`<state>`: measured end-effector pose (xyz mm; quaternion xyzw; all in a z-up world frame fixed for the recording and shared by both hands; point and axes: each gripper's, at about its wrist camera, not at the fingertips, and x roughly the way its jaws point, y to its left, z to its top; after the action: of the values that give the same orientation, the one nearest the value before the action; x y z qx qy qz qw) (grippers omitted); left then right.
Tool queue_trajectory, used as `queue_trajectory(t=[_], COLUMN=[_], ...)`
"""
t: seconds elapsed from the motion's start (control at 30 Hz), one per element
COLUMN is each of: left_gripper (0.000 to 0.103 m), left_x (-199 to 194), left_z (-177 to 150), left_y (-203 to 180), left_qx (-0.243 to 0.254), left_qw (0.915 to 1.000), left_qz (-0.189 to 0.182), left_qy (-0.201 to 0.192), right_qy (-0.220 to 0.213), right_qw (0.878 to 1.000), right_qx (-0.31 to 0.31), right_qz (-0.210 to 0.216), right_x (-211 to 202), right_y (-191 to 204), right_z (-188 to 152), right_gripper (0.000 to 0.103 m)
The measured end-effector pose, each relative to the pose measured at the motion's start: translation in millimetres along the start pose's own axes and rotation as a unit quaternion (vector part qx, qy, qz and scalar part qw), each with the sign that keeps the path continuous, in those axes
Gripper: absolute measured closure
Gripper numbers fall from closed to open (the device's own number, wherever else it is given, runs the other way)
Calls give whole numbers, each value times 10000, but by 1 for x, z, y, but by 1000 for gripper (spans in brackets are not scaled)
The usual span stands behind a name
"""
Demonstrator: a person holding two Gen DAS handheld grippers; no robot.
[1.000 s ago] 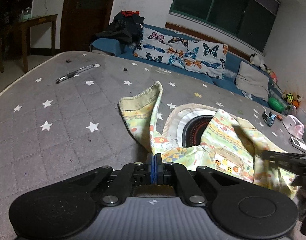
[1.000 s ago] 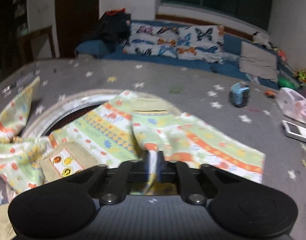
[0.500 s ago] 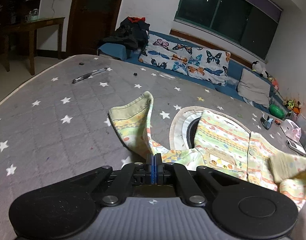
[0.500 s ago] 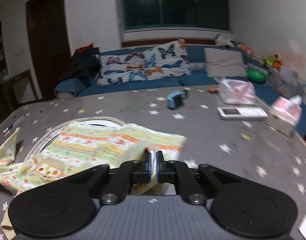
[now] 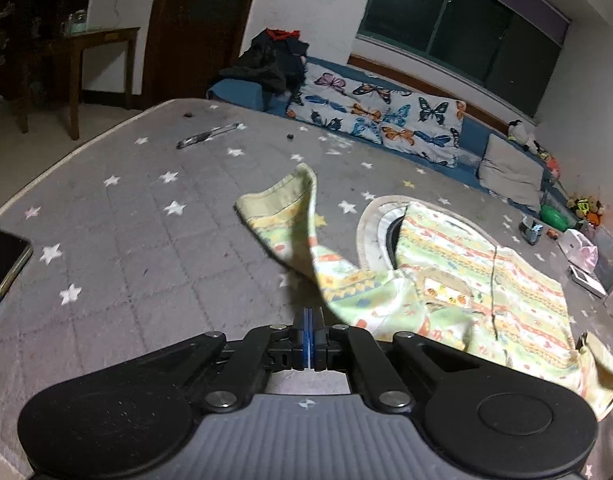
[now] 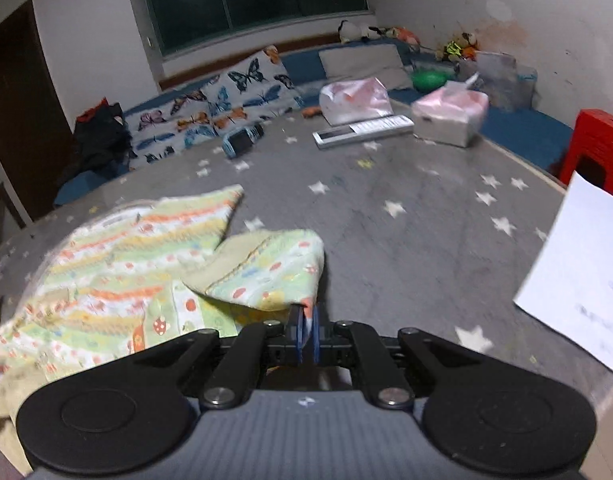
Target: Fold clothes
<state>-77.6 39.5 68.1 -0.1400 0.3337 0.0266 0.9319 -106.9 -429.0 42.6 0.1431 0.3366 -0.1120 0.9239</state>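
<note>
On the star-patterned mat (image 5: 146,240), the garment (image 5: 466,280) now lies spread wider; left gripper (image 5: 308,320) and right gripper (image 6: 306,326) both clamp hem corners, pulling apart, flattening before folding.

One patterned garment (image 5: 458,264); one pen (image 5: 210,136); one phone (image 5: 2,264); one butterfly pillow (image 5: 370,116); one remote (image 6: 362,130); one tissue box (image 6: 450,118); one sheet of paper (image 6: 582,272); one red stool (image 6: 594,144); two grippers, left (image 5: 308,332) and right (image 6: 306,334).
</note>
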Motion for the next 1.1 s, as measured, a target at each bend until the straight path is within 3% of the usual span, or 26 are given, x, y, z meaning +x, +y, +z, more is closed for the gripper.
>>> queue_trajectory(t=[0.1, 0.2, 0.3, 0.33, 0.37, 0.43, 0.67, 0.9, 1.1], left_gripper=[99, 89, 73, 69, 67, 67, 54, 56, 92], left_x=[6, 20, 37, 41, 46, 56, 80, 118, 147], left_z=[8, 18, 27, 29, 31, 36, 45, 63, 76], left_y=[-11, -20, -25, -27, -28, -30, -35, -31, -20], left_qx=[189, 339, 447, 478, 508, 569, 875, 1036, 975], left_qw=[9998, 9993, 9985, 9982, 9980, 9974, 9943, 9911, 9910], left_qz=[9, 135, 292, 328, 364, 437, 605, 809, 806], left_qy=[-80, -126, -139, -126, -112, -85, 9, 185, 442], right_qy=[-75, -157, -190, -185, -167, -130, 168, 112, 23], right_qw=[9999, 9995, 9989, 9986, 9981, 9967, 9919, 9858, 9835], right_qx=[-117, -239, -403, -485, -584, -782, -1229, -1526, -1483], right_qz=[-85, -130, -108, -105, -119, -145, -269, -690, -1037], right_x=[-8, -13, -10, -8, -6, -1, 22, 33, 37], right_y=[1, 4, 12, 16, 19, 26, 39, 38, 26], right_z=[-3, -2, 4, 5, 5, 6, 1, 7, 17], right_gripper=[88, 82, 65, 65, 63, 50, 46, 43, 42])
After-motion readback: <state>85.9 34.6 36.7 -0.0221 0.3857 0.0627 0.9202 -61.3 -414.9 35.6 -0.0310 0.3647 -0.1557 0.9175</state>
